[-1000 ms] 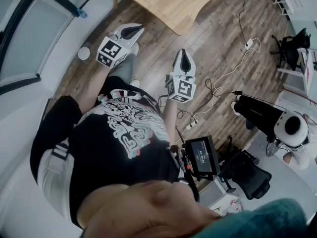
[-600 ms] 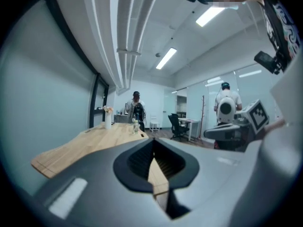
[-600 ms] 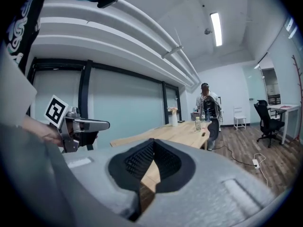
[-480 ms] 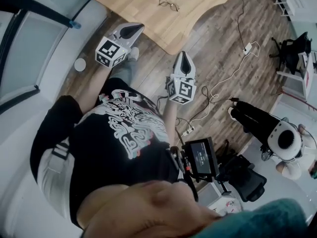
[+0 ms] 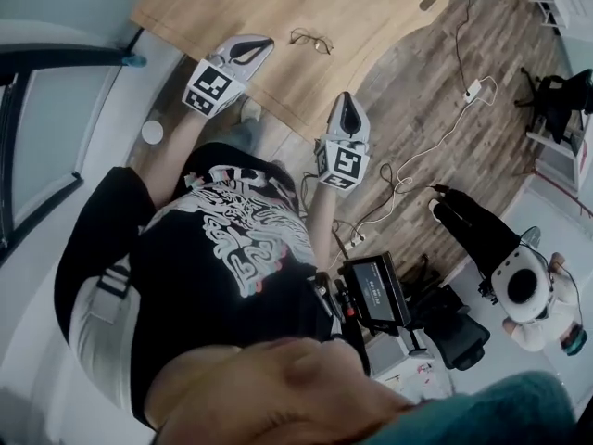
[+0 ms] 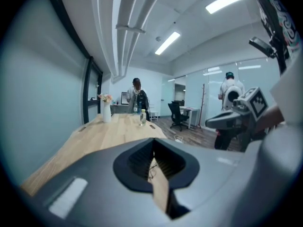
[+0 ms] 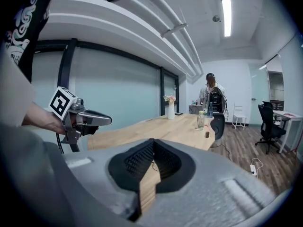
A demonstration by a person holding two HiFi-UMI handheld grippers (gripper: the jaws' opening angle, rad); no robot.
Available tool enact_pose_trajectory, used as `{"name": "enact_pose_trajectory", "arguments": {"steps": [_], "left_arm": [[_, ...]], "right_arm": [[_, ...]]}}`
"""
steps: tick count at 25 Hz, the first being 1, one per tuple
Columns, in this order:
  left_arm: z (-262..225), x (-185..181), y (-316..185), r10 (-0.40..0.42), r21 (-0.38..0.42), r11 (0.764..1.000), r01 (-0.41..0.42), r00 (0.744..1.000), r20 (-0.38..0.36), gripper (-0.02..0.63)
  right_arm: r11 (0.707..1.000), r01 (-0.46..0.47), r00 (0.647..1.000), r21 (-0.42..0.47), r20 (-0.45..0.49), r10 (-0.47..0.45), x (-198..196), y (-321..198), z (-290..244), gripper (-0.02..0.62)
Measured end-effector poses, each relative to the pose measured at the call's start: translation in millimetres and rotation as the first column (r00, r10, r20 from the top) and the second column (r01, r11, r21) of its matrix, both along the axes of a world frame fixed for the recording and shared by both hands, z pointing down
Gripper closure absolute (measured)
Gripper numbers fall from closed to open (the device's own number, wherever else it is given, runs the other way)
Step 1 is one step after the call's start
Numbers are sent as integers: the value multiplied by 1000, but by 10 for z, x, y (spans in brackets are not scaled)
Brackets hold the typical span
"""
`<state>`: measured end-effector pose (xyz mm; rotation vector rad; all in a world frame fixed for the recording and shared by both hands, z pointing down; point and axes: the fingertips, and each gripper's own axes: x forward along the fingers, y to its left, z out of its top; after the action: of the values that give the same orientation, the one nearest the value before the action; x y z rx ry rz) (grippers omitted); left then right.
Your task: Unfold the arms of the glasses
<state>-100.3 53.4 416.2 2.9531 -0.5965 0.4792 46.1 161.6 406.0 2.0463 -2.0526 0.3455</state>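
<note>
A thin-framed pair of glasses [image 5: 310, 41] lies on the light wooden table [image 5: 371, 17], its arm position too small to make out. My left gripper [image 5: 258, 46] hovers over the table's near edge, just left of the glasses, jaws shut and empty. My right gripper [image 5: 345, 108] hangs off the table's edge, over the floor, also shut and empty. In the left gripper view the glasses [image 6: 152, 170] show in the narrow gap below the closed tips [image 6: 152, 141]. The right gripper view shows the glasses [image 7: 154, 164] the same way, under its tips [image 7: 152, 141].
A vase of flowers [image 6: 106, 111] and a bottle [image 6: 142, 117] stand at the table's far end, where a person [image 7: 210, 96] stands. Cables and a power strip [image 5: 471, 89] lie on the wood floor. Another person [image 5: 519, 281] sits at the right, near office chairs.
The table and glasses have come closer in the head view. My left gripper now reaches over the table's edge; the right is near the edge. Both stay shut.
</note>
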Motion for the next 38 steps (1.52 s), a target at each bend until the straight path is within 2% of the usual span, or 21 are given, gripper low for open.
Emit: {"name": "enact_pose_trajectory", "arguments": {"steps": [8, 18, 22, 26, 31, 35, 38], "left_arm": [[559, 272, -589, 93, -6, 996, -93, 986, 139, 617], [927, 491, -797, 179, -31, 984, -177, 949, 258, 617], [1134, 645, -830, 245, -30, 968, -248, 916, 318, 617], [1544, 780, -935, 279, -77, 960, -270, 886, 371, 617], [1505, 903, -914, 339, -141, 940, -309, 831, 440, 617], [1643, 979, -867, 399, -193, 917, -349, 799, 450, 615], [1740, 1087, -771, 457, -260, 888, -379, 784, 421, 594]], "right_arm": [[995, 23, 1000, -101, -14, -24, 168, -460, 419, 595], [981, 89, 995, -171, -32, -96, 320, -780, 663, 595], [974, 112, 992, -198, -30, -120, 399, -891, 868, 595], [964, 130, 990, -230, -17, -138, 534, -1076, 1160, 595], [948, 169, 985, -271, 10, -173, 624, -1094, 1090, 595], [933, 192, 980, -304, 21, -195, 633, -1086, 1281, 595], [922, 205, 978, -329, 42, -202, 607, -1033, 1478, 595]]}}
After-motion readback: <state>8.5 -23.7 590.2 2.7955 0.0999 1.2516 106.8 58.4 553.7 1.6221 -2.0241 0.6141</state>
